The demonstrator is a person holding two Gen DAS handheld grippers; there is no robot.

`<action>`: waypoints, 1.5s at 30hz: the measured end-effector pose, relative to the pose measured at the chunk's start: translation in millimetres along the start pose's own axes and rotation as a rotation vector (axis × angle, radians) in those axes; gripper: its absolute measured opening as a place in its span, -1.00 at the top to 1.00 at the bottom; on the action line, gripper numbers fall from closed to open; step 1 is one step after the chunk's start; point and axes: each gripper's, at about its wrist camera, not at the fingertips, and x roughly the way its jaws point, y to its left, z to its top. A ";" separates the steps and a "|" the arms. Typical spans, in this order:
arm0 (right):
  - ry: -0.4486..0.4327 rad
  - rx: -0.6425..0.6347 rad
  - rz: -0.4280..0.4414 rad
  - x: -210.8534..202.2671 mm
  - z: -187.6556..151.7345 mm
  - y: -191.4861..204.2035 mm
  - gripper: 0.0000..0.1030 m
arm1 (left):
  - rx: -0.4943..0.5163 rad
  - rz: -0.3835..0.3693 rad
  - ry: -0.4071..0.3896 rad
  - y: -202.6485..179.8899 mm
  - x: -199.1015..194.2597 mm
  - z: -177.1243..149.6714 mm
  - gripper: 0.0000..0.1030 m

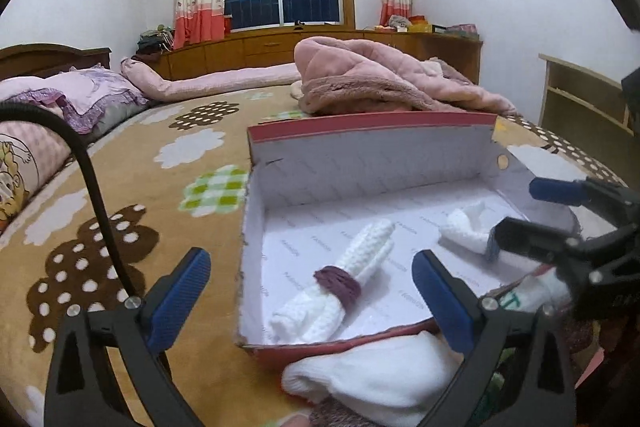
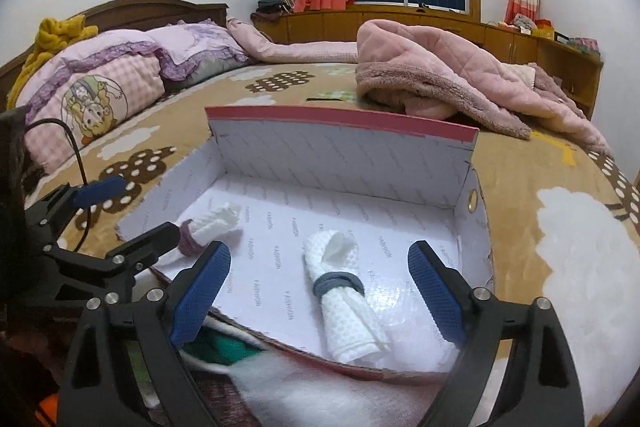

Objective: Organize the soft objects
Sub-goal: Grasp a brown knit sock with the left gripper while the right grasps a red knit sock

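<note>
A red cardboard box with a white inside stands open on the bed. On its floor lie two rolled white socks. One has a purple band and lies in line with my left gripper, which is open, its blue pads clear of the roll. The other has a grey band and lies in line with my right gripper, also open, with nothing gripped. Each gripper shows in the other's view: the right gripper and the left gripper. Loose white socks lie outside the box's near wall.
The box rests on a brown blanket with cloud shapes. A pink quilted garment is heaped behind the box. Pillows sit at the headboard on the left. A black cable arcs over the blanket. A wooden shelf stands at the right.
</note>
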 end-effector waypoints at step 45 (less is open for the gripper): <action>0.127 -0.203 0.060 -53.3 -78.7 61.3 0.10 | -0.057 -0.273 0.301 20.8 -35.4 -63.8 -0.48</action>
